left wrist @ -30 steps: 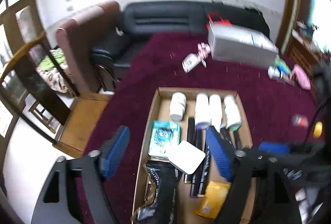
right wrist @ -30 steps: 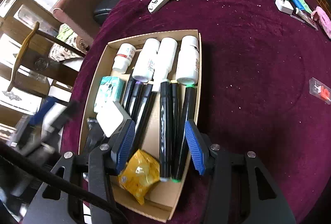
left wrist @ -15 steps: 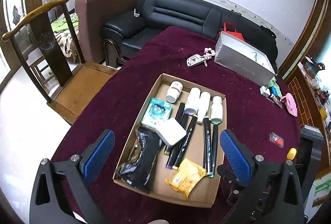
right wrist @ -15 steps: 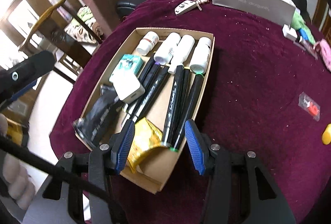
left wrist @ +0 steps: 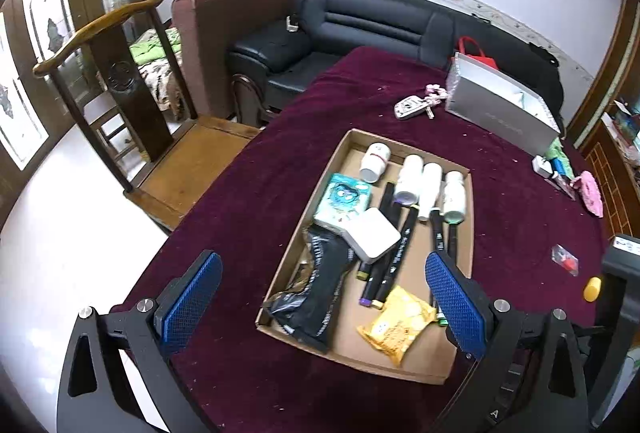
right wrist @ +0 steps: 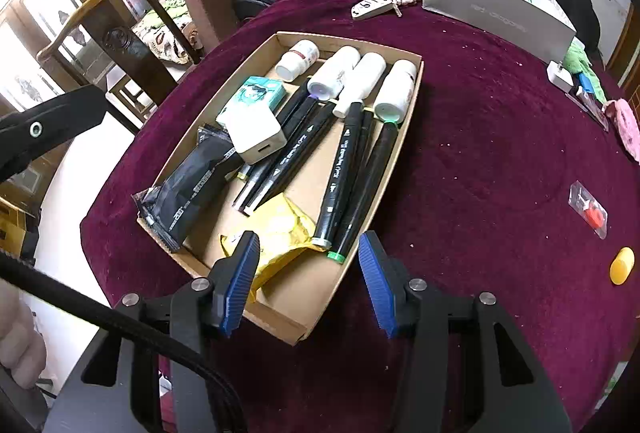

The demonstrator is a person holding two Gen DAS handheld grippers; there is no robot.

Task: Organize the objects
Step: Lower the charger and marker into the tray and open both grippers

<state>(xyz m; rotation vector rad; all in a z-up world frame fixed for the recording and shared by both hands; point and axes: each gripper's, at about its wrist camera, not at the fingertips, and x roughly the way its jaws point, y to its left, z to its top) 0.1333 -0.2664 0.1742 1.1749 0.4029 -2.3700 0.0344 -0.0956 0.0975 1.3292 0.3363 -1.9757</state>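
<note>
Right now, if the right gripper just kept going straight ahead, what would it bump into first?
Probably the cardboard tray. The right gripper points down at its near end, by the yellow packet and the black markers. Depth is hard to judge.

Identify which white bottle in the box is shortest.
The white bottle with the red label, at the far left of the bottle row, beside the teal packet; the three others are taller and slimmer.

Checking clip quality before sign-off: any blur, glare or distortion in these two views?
Left wrist view: sharp, strong fisheye bending of the walls, dark corners, cardboard tray evenly lit. Right wrist view: also sharp, table edge curved, bright washed-out window at left.
</note>
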